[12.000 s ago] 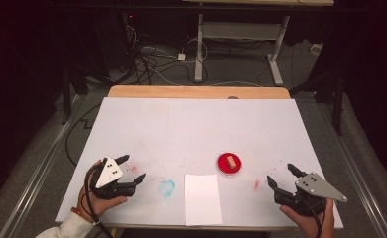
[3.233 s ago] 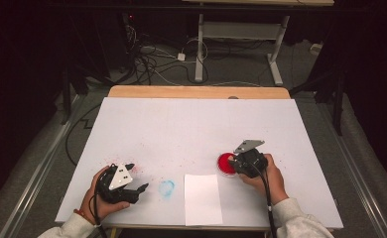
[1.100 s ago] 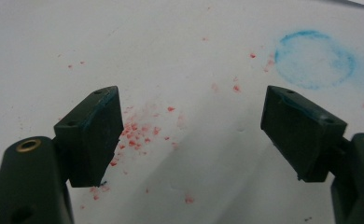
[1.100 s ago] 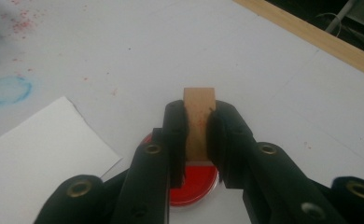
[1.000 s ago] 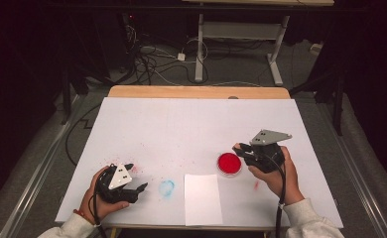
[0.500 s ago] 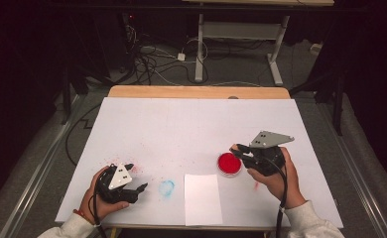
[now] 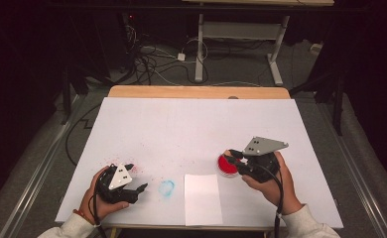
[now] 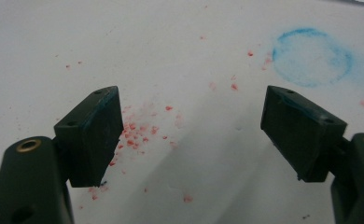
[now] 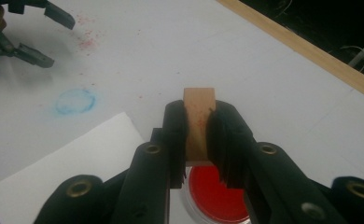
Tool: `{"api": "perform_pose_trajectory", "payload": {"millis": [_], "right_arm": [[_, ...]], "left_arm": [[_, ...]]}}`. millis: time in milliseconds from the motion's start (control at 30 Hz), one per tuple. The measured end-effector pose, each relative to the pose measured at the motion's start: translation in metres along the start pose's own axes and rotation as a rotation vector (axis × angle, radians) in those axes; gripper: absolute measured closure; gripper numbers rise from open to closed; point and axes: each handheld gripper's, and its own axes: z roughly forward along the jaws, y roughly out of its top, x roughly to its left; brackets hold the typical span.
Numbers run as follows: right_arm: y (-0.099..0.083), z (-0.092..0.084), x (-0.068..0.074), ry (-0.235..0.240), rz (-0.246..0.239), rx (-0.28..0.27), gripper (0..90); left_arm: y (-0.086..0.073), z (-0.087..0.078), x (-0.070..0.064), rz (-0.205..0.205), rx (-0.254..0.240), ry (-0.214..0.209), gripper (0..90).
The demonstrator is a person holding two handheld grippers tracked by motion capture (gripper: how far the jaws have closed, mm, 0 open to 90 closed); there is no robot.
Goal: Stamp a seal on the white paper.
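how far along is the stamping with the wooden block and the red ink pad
Done: the right gripper has clamped the wooden stamp block. In hand: it holds the block above the red ink pad. Left: pressing it on the white paper sheet, which looks unmarked. The left gripper is open, idle.

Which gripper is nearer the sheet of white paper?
Right. The right gripper, shut on a wooden block, hangs over the red ink pad beside the paper; the left gripper sits farther off.

— Where is there room to move?
— The table (image 7: 191, 124) toward twelve o'clock is wide open.
— What blocks the way?
— The red dish (image 7: 226, 165) at four o'clock, with the paper sheet (image 7: 202, 198) just beside it.
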Motion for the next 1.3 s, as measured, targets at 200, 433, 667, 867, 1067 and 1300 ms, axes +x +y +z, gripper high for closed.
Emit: {"api": "perform_pose_trajectory", "payload": {"millis": [200, 433, 667, 867, 1067, 1300], "right_arm": [[0.000, 0.001, 0.010, 0.018, -0.020, 0.002, 76.0], [-0.003, 0.008, 0.024, 0.050, -0.040, 0.019, 76.1], [-0.013, 0.023, 0.040, 0.085, -0.060, 0.054, 76.0], [-0.022, 0.041, 0.056, 0.128, -0.088, 0.111, 76.1], [-0.029, 0.055, 0.063, 0.144, -0.102, 0.146, 76.0], [-0.037, 0.066, 0.070, 0.153, -0.125, 0.179, 76.1]], "left_arm": [[0.000, 0.000, 0.000, 0.000, 0.001, 0.001, 20.1], [0.000, 0.000, -0.001, 0.004, 0.007, 0.001, 20.2], [0.000, 0.000, 0.000, 0.005, 0.005, 0.002, 20.2], [0.000, -0.001, 0.000, 0.006, 0.004, 0.001, 20.2], [0.000, 0.000, 0.000, 0.006, 0.006, -0.001, 20.2], [0.000, 0.000, -0.001, -0.002, 0.011, -0.007, 20.2]]}}
